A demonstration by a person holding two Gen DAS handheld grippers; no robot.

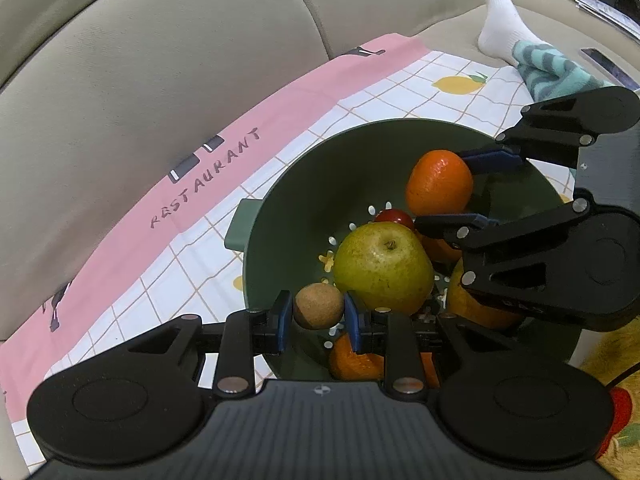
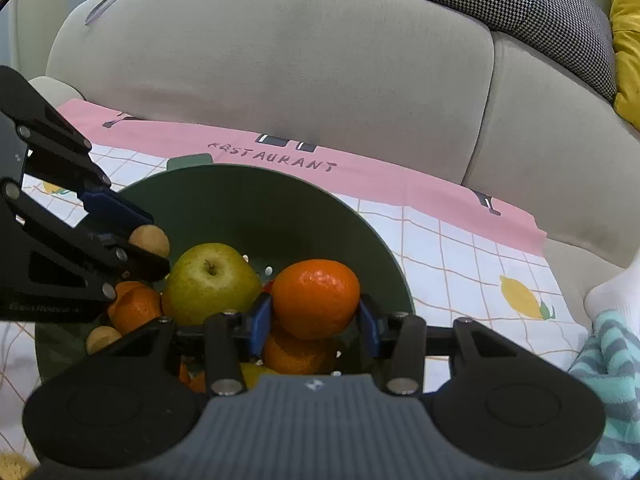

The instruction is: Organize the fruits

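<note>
A dark green colander bowl sits on a checked cloth with a pink border. It holds a green pear, several oranges, a small red fruit and another brown fruit. My left gripper is shut on a small brown kiwi above the bowl's near rim. My right gripper is shut on an orange mandarin above the bowl's right side.
A beige sofa back rises behind the cloth. A person's foot in a white sock and a teal striped trouser leg lie to the right. A checked cushion and a yellow one rest on the sofa.
</note>
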